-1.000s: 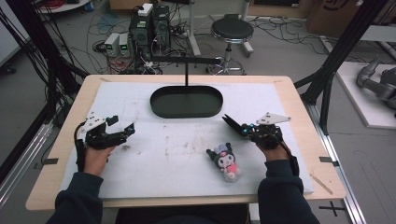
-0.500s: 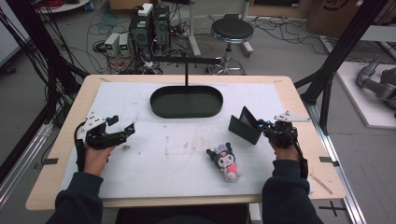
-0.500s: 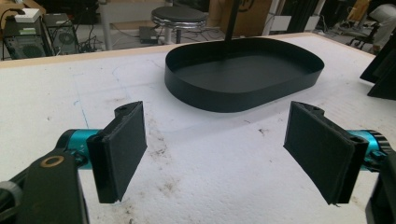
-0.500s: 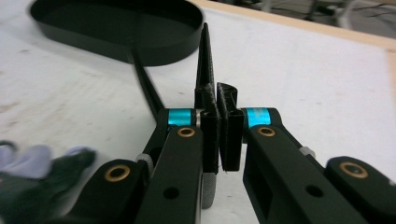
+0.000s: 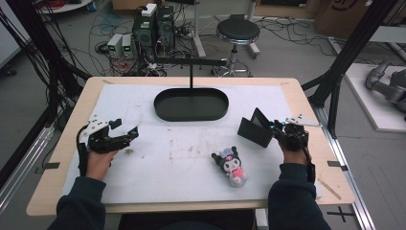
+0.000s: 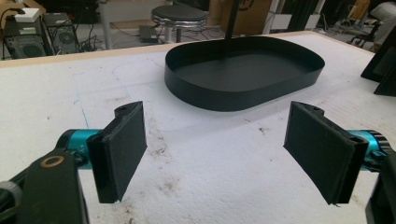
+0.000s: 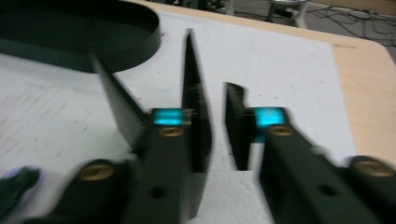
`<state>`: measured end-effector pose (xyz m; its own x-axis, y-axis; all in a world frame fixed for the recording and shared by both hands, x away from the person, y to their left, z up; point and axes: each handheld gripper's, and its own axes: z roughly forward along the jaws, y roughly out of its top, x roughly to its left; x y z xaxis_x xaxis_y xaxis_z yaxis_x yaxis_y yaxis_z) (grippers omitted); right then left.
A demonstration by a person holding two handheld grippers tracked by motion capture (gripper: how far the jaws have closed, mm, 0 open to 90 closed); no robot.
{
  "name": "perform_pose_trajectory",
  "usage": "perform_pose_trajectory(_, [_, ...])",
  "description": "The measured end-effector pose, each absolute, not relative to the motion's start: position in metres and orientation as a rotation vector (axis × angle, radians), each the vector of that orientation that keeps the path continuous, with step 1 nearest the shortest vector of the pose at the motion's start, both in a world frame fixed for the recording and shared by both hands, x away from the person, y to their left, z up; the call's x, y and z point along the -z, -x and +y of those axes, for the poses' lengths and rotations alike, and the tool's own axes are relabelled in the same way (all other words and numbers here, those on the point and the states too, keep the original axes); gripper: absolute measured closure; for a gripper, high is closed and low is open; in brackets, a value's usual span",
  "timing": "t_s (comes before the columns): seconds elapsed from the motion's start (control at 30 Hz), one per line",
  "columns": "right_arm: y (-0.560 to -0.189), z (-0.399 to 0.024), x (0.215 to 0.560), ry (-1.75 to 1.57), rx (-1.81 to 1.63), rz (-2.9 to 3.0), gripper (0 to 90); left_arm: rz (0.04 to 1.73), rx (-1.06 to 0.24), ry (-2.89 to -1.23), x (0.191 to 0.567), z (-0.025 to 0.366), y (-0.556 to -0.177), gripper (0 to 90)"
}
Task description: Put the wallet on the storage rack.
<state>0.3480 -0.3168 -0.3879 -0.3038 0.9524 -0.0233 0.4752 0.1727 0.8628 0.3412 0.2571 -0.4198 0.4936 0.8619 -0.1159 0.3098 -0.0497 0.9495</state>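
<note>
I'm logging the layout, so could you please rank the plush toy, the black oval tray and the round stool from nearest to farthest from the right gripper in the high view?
From the right gripper:
1. Plush toy, just toward the person and inward.
2. Black oval tray, at the table's far middle.
3. Round stool, on the floor beyond the table.

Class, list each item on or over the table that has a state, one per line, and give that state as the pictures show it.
Left gripper: open, jaws wide apart, nothing between them.
Right gripper: jaws a little apart; the blurred view leaves its grip unclear.
Black folded card: standing in a tent shape at the right gripper's tips.
Oval black tray: upright, nothing in it.
Plush doll: lying on its back on the white mat.
</note>
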Motion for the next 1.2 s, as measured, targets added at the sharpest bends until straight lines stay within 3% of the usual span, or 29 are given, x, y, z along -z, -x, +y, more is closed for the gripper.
perform_pose_trajectory(0.17, [-0.348,-0.323,0.390,-1.353,-1.103,1.850,53.4,1.031,-0.614,-1.612,0.420,0.257,-0.341,20.6])
perform_pose_trajectory(0.2, [-0.348,-0.324,0.389,-1.317,-1.145,1.863,45.4,1.031,-0.616,-1.612,0.420,0.258,-0.341,20.6])
perform_pose_trajectory(0.37, [-0.347,-0.321,0.391,-1.242,-1.181,1.912,40.2,1.033,-0.615,-1.612,0.420,0.258,-0.341,20.6])
perform_pose_trajectory(0.47, [-0.347,-0.316,0.391,-1.167,-1.202,1.943,31.3,1.031,-0.614,-1.614,0.419,0.258,-0.341,20.6])
perform_pose_trajectory(0.6, [-0.347,-0.310,0.392,-1.094,-1.207,1.975,30.8,1.032,-0.615,-1.615,0.420,0.258,-0.341,20.6])
perform_pose_trajectory(0.73, [-0.350,-0.311,0.394,-1.124,-1.184,1.981,32.8,1.033,-0.616,-1.615,0.419,0.258,-0.341,20.6])
perform_pose_trajectory(0.87, [-0.351,-0.315,0.394,-1.197,-1.148,1.928,41.1,1.032,-0.615,-1.623,0.420,0.258,-0.341,20.6])
perform_pose_trajectory(1.1, [-0.354,-0.317,0.392,-1.215,-1.163,2.001,83.2,1.030,-0.612,-1.629,0.420,0.257,-0.341,20.6])
perform_pose_trajectory(1.2, [-0.353,-0.313,0.387,-1.226,-1.096,1.998,88.6,1.029,-0.611,-1.631,0.420,0.256,-0.341,20.6])
